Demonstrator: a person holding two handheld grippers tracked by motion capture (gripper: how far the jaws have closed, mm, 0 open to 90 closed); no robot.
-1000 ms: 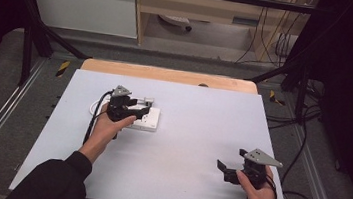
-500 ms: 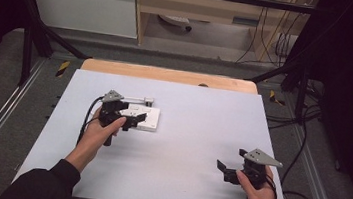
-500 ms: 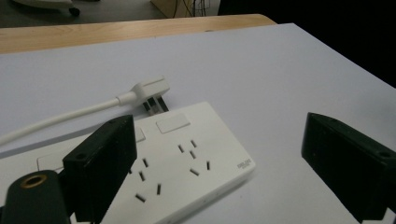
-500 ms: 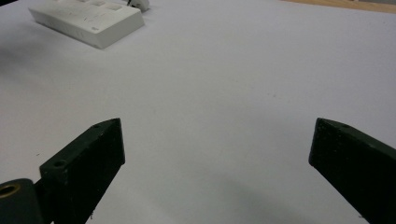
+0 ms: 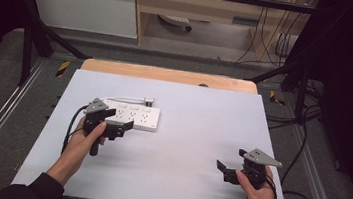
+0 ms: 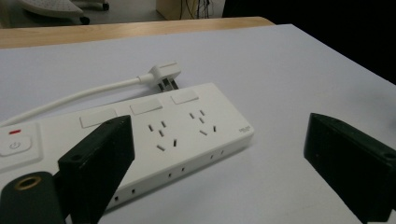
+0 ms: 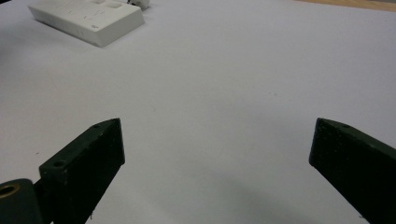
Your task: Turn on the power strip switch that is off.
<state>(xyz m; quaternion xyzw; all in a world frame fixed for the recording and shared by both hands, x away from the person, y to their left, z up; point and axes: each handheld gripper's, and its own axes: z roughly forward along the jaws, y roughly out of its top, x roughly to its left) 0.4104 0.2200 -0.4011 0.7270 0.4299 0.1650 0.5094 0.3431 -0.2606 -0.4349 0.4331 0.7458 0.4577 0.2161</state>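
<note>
**A:** Power strip (image 5: 130, 115) first: where is it, and why are you beside it?

**B:** It lies flat on the white worktop (image 5: 180, 180), toward the far left, its long side across my view. My left gripper (image 5: 120, 127) sits just at its near edge, and my jaws have just been opening; they stand spread wide with nothing between them, one dark jaw in front of the strip's near side.

**A:** And the other hand?

**B:** My right gripper (image 5: 226, 171) rests well apart, near the right front corner, jaws spread over bare surface. I judge it is simply waiting.

**A:** How does the strip look?

**B:** White, long, a switch with a red mark (image 6: 15, 141) at one end, rows of sockets, and its own plug (image 6: 164, 76) lying behind it on a curled white cord (image 6: 70, 99).
</note>
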